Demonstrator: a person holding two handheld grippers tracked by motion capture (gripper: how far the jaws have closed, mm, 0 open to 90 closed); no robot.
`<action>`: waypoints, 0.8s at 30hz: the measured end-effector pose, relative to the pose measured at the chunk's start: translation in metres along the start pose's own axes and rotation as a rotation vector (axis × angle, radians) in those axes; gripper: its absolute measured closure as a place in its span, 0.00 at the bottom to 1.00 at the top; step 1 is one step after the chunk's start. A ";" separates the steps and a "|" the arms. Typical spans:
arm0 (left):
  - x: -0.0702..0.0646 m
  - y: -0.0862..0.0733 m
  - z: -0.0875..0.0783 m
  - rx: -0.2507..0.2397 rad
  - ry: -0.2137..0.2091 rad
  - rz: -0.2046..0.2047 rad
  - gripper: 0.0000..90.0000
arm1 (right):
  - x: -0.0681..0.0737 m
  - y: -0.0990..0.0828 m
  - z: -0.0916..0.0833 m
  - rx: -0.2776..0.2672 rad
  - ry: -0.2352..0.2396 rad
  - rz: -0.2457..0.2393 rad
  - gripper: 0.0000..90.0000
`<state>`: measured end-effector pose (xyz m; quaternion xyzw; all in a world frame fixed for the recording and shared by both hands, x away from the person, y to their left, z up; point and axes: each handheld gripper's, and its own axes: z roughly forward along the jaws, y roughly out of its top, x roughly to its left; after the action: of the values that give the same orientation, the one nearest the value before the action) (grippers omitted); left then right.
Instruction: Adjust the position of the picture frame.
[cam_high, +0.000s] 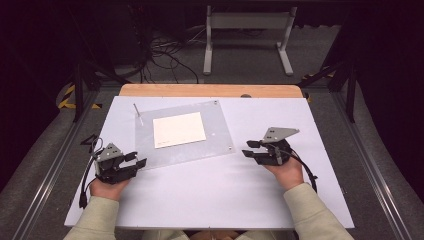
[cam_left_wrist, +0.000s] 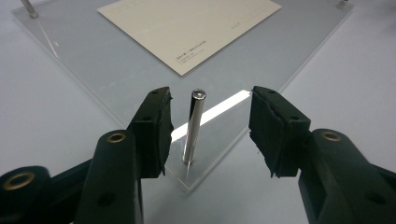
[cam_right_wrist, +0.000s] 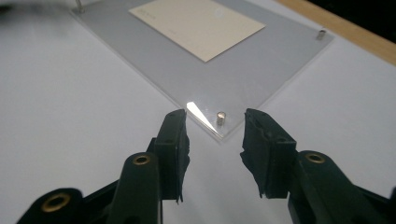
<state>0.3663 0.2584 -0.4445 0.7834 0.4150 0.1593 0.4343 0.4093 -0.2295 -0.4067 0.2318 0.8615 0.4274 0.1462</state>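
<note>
A clear acrylic plate (cam_high: 185, 150) is lying flat on the white surface (cam_high: 210, 195), with a cream card (cam_high: 179, 129) resting on its middle. Metal pins are standing at its corners.

In the left gripper view, a tall upright pin (cam_left_wrist: 193, 126) is rising from the plate's near corner, standing between the jaws of the left tool (cam_left_wrist: 210, 135). The jaws are standing apart on either side of it: the pin is sitting just beside the left-hand pad (cam_left_wrist: 156, 130) and well clear of the other pad, and no pad is pressing on it. The card is lying beyond the pin, farther along the plate from the tool.

In the right gripper view, a short pin (cam_right_wrist: 221, 118) is standing at another corner of the plate, just ahead of the right tool (cam_right_wrist: 215, 144) and in line with the gap between its jaws. Those jaws are standing moderately apart and holding nothing; the pin is lying a little beyond the tips, not between the pads. A second short pin (cam_right_wrist: 321, 33) is showing at the far corner, well beyond the tool.

From the high view, the left tool (cam_high: 136, 161) is sitting at the plate's near left corner, and the right tool (cam_high: 251, 148) is sitting just beside the near right corner. Each is being held by a hand in a pale sleeve (cam_high: 95, 220). Another tall pin (cam_high: 137, 112) is standing at the far left corner, well ahead of the left tool.
</note>
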 end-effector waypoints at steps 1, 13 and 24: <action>0.001 0.000 0.000 -0.005 -0.002 -0.001 0.54 | -0.001 0.002 0.004 0.009 0.008 -0.005 0.66; 0.004 -0.001 -0.002 -0.017 -0.004 -0.013 0.50 | -0.017 0.018 0.048 0.091 0.052 0.017 0.71; 0.004 -0.001 -0.003 -0.018 -0.007 -0.020 0.50 | -0.026 0.007 0.077 0.143 0.051 0.044 0.75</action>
<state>0.3666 0.2639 -0.4445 0.7760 0.4197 0.1558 0.4442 0.4682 -0.1879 -0.4457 0.2494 0.8880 0.3737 0.0978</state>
